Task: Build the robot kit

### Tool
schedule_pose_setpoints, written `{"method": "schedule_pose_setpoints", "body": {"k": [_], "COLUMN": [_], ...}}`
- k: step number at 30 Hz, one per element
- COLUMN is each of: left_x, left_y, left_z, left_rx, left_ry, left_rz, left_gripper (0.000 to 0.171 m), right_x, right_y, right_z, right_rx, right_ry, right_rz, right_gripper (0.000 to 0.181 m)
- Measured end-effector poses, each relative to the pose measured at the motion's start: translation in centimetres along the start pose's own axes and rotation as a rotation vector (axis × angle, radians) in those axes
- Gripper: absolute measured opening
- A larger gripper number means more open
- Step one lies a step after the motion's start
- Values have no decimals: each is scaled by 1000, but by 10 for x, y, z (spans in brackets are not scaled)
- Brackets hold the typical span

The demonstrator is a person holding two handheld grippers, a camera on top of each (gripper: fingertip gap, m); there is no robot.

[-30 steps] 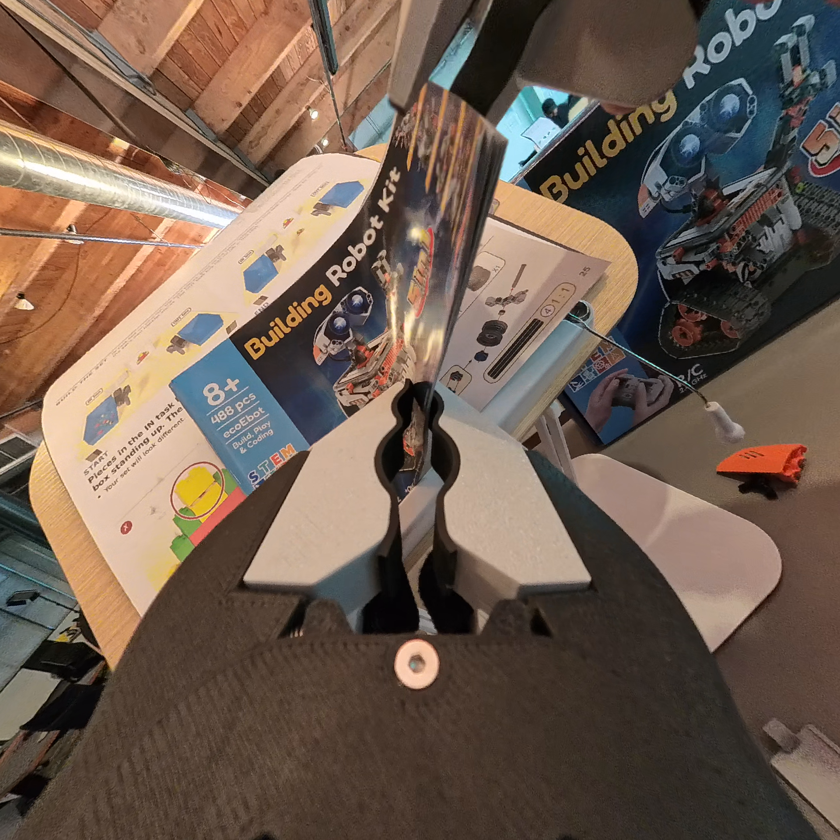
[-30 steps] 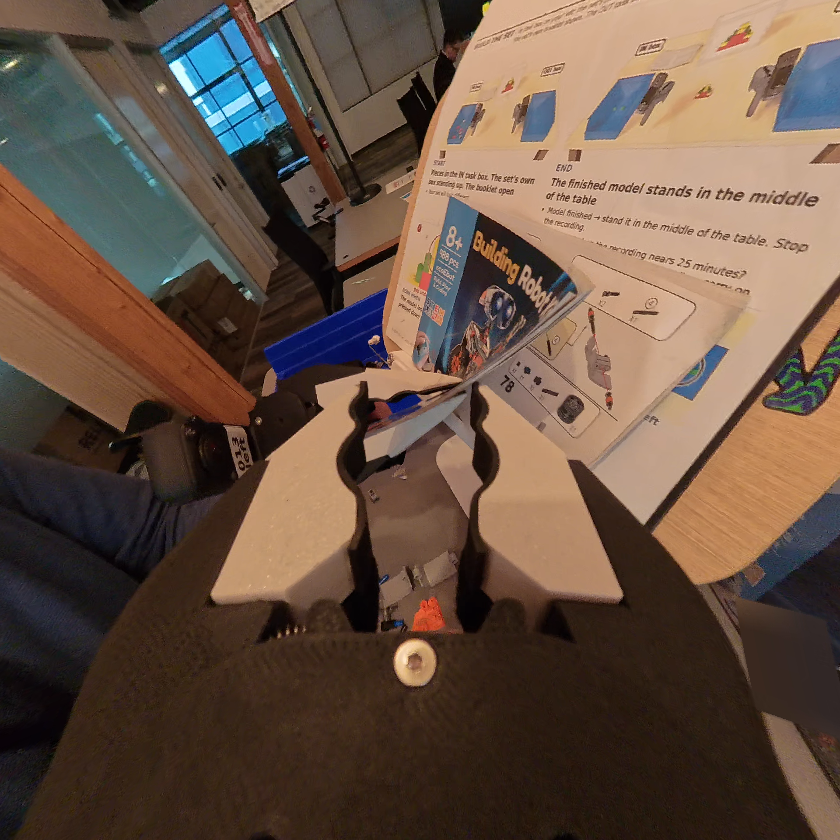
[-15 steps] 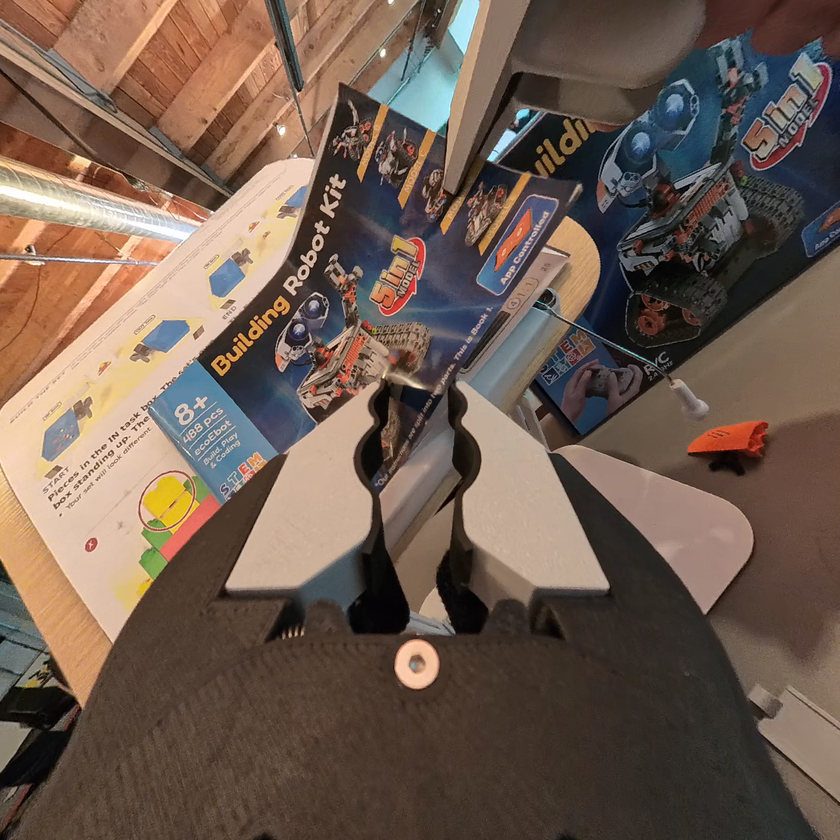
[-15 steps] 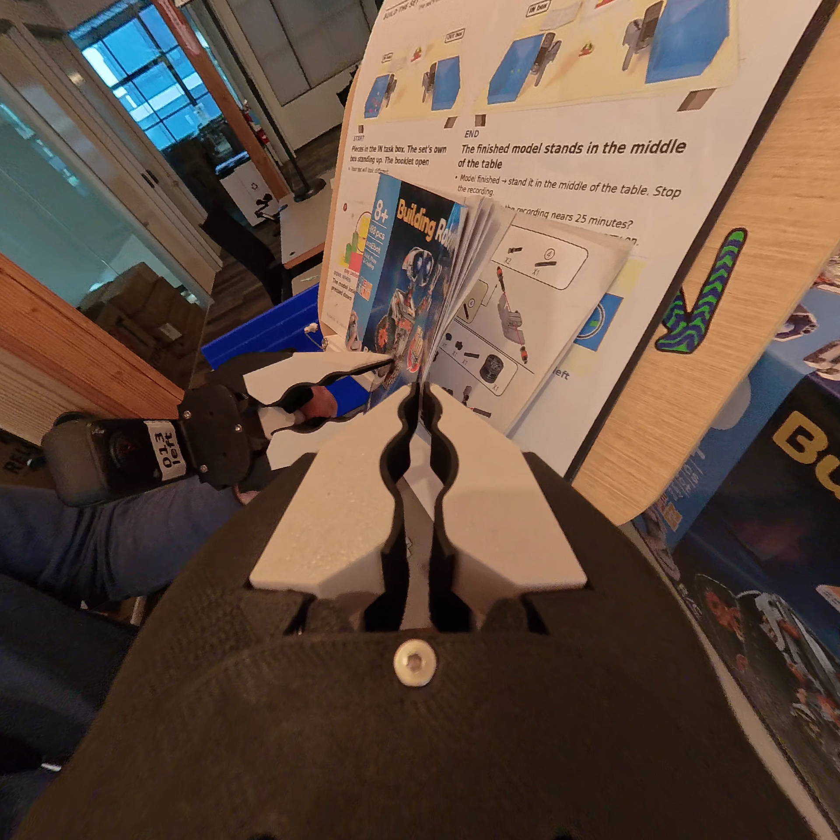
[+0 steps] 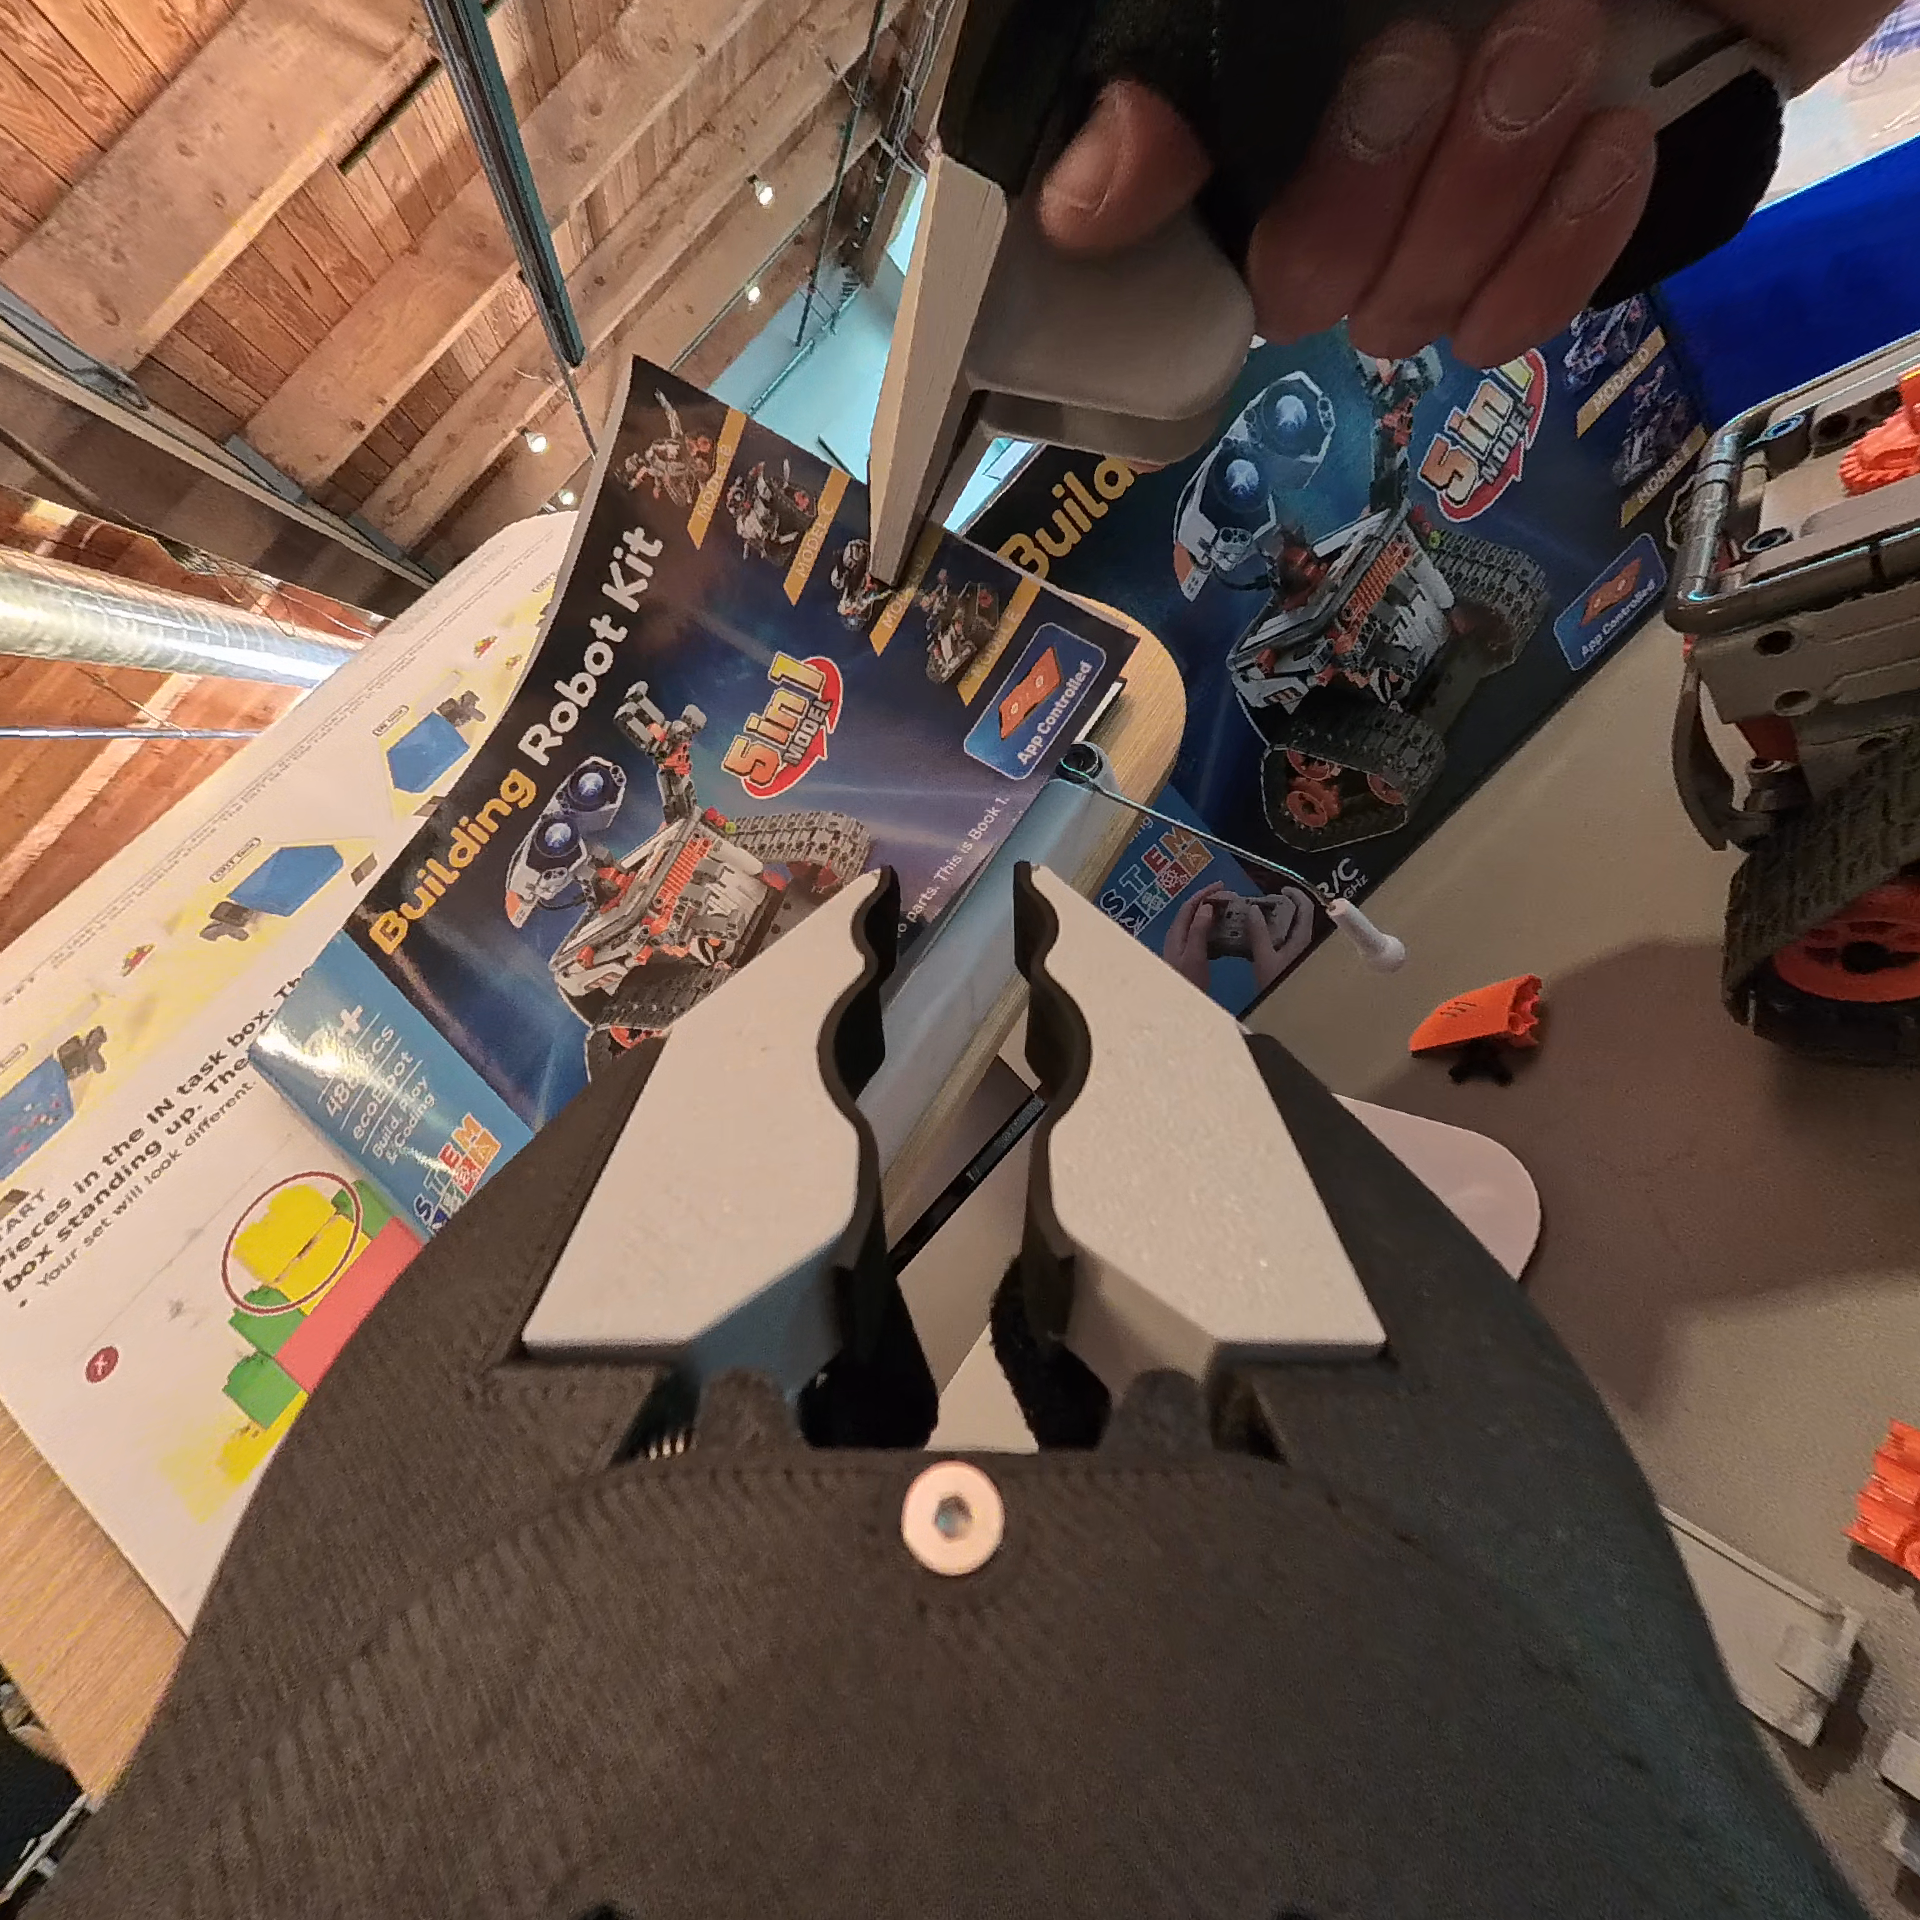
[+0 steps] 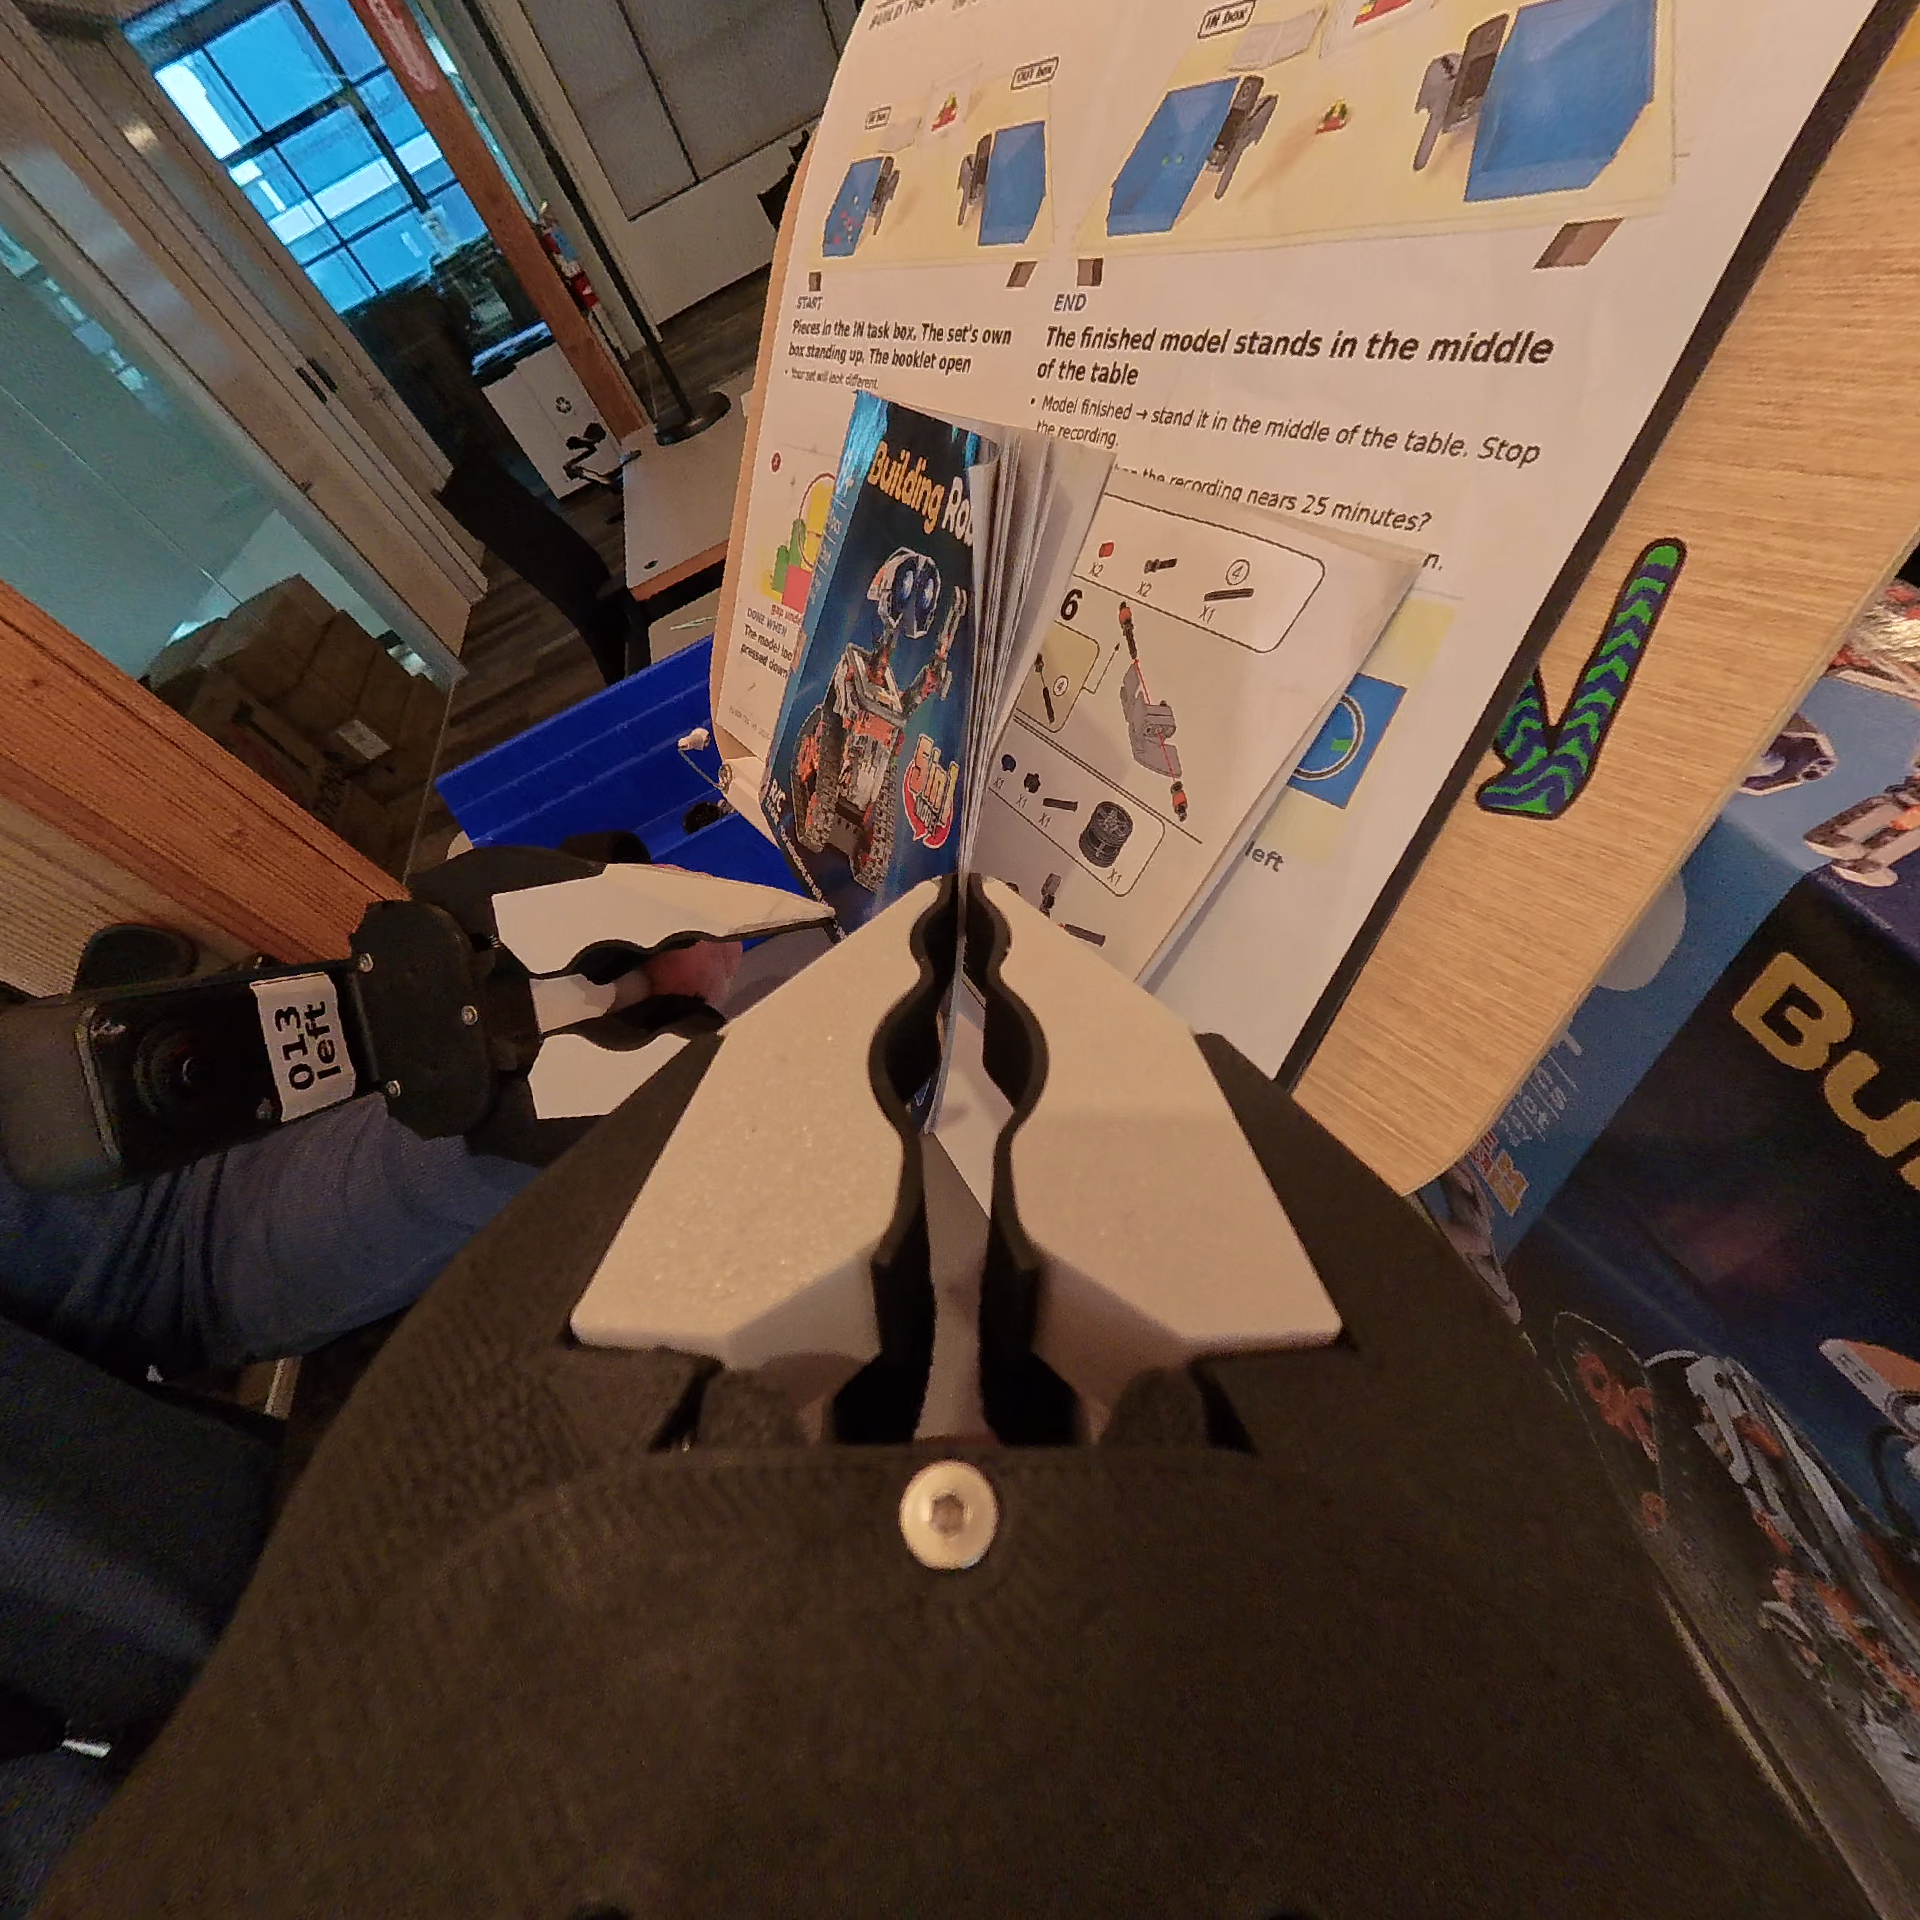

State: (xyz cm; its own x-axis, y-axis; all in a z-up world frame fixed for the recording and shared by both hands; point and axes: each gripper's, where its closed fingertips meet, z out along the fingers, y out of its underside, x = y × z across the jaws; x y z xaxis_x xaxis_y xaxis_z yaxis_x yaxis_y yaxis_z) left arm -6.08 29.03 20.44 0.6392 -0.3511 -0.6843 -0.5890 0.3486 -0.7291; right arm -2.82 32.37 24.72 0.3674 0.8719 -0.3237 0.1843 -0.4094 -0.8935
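1. A second ago the left gripper (image 5: pixel 951 894) was clamped on the lower edge of the booklet (image 5: pixel 727 790). Now its fingers (image 5: pixel 748 1122) stand narrowly apart with nothing between them, just below the booklet's cover.
2. The right gripper (image 6: pixel 961 894), whose fingers were spread around the booklet's edge a second ago, is now closed on a bunch of the booklet's (image 6: pixel 883 686) pages, pinching them at the fingertips.
3. In the left wrist view the right gripper (image 5: pixel 894 561) comes in from above, its tips on the top edge of the cover, with a person's hand (image 5: pixel 1403 177) wrapped round its handle.
4. The booklet stands nearly upright, fanned open against a wooden board (image 6: pixel 1621 790) that carries a large printed instruction sheet (image 6: pixel 1299 343). A green and blue arrow sticker (image 6: pixel 1590 686) sits on the board's bare wood.
5. The bench (image 5: pixel 1621 1195) is grey. On it lie a small orange part (image 5: pixel 1475 1023), a white plate-like stand (image 5: pixel 1455 1184), and at the right edge a tracked model (image 5: pixel 1818 779) with orange wheels.
6. A large kit box (image 5: pixel 1382 582) stands behind the board, and a blue bin (image 6: pixel 603 769) lies to its other side.
7. Overhead are wooden ceiling boards (image 5: pixel 260 187) and a silver duct (image 5: pixel 135 634). Glass partitions and windows (image 6: pixel 260 135) show in the right wrist view.
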Motion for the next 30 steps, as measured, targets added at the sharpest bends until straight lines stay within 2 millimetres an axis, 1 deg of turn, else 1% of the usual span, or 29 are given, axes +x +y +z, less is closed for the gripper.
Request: {"method": "schedule_pose_setpoints", "body": {"k": [7, 11, 16, 23, 26, 30], "left_x": [-3, -4, -4, -7, -8, -17], "left_y": [-2, 0, 9, 8, 6, 2], "left_z": [-2, -1, 3, 2, 1, -4], "left_rx": [14, 2, -32, -24, -14, 3], "left_ry": [-30, -44, -41, -49, -52, -66], "left_rz": [-2, -10, -19, -24, -27, -51], "left_gripper": [24, 26, 25, 26, 29, 36], "right_x": [-3, -5, -5, -6, -7, -9], "right_y": [-2, -3, -3, -4, -5, -7], "right_z": [-1, -1, -1, -1, -1, -2], "right_rx": [5, 6, 8, 10, 13, 11], "right_ry": [-2, -4, -4, -4, -4, 3], "right_rz": [-9, -12, -13, -14, -18, -20], "right_gripper": [0, 0, 0, 0, 0, 0]}}
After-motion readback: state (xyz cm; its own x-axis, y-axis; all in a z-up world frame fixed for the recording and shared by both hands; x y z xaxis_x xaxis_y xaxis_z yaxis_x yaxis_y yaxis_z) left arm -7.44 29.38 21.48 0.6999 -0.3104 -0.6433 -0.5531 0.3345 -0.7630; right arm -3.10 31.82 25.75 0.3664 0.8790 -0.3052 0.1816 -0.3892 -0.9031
